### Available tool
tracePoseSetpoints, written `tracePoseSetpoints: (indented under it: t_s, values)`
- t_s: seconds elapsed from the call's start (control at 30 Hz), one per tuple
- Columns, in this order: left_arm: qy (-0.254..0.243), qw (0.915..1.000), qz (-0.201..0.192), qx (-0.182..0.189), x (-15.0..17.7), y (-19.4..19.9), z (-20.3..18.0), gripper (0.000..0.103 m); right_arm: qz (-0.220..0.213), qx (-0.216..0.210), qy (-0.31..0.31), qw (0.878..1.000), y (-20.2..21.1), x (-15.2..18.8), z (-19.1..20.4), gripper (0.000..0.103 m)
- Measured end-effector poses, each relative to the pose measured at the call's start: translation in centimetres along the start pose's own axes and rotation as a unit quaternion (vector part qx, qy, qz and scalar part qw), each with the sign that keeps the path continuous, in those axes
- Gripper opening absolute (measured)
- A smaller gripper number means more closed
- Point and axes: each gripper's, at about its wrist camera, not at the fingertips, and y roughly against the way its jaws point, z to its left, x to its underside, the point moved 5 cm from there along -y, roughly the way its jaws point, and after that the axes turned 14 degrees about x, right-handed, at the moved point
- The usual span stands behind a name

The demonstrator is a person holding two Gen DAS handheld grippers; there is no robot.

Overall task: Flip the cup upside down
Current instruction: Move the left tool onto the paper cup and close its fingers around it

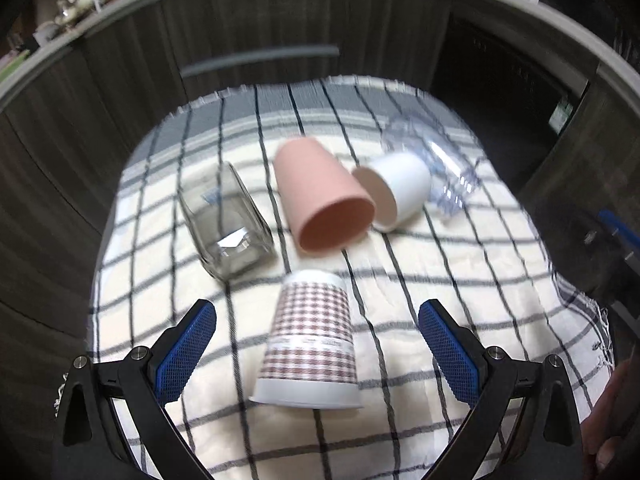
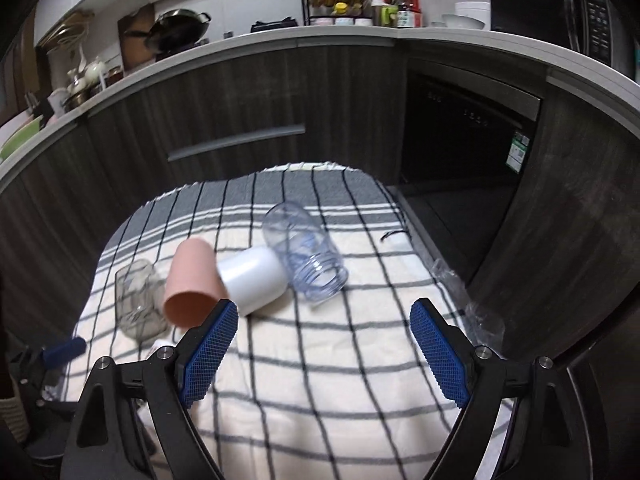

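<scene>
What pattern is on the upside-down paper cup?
Brown-and-white gingham check on the paper cup, clearest in the left wrist view.

Paper checked cup (image 1: 310, 340); woven cloth (image 1: 440, 280); clear glass (image 1: 226, 220)

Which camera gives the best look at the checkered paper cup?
The left wrist view: the checkered paper cup stands upside down, whole, between the open left tongs. The right wrist view doesn't show it clearly at all.

Checked paper cup (image 1: 310, 340) upside down btwn open left claw (image 1: 316, 344).
</scene>
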Motion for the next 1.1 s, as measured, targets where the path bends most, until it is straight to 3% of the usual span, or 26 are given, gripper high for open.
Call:
tracePoseSetpoints:
  t_s: [0.13, 0.3, 0.53, 0.8, 0.9, 0.97, 1.03, 1.1]
  values:
    - [0.018, 0.9977, 0.064, 0.006, -0.2, -1.8, 0.3, 0.102, 0.009, -0.009, -0.002, 1.0, -1.1, -1.1, -0.1, 0.088]
    - [0.024, 0.9895, 0.142, 0.005, -0.4, -3.8, 0.3, 0.102, -0.013, -0.013, -0.006, 1.0, -1.4, -2.8, 0.2, 0.088]
    - [0.047, 0.9767, 0.209, 0.005, -1.2, -6.0, 0.9, 0.099, -0.032, -0.017, 0.0, 0.999, -1.3, -4.2, 0.8, 0.088]
    - [0.044, 0.9554, 0.292, 0.001, -0.8, -8.6, 0.8, 0.093, -0.021, -0.036, -0.019, 0.999, -2.3, -4.5, 0.4, 0.088]
    - [0.044, 0.9512, 0.305, -0.006, -0.8, -9.3, 1.1, 0.085, -0.015, -0.045, -0.023, 0.999, -2.6, -4.6, 0.6, 0.088]
    - [0.049, 0.9474, 0.316, -0.008, -0.5, -9.7, 1.5, 0.069, -0.012, -0.049, -0.026, 0.998, -2.8, -4.4, 0.7, 0.088]
    - [0.051, 0.9438, 0.326, -0.003, -0.2, -10.1, 1.6, 0.059, -0.008, -0.053, -0.028, 0.998, -3.0, -4.3, 0.7, 0.088]
    - [0.049, 0.9438, 0.327, -0.002, 0.0, -10.4, 1.5, 0.059, -0.005, -0.054, -0.03, 0.998, -3.2, -4.2, 0.7, 0.088]
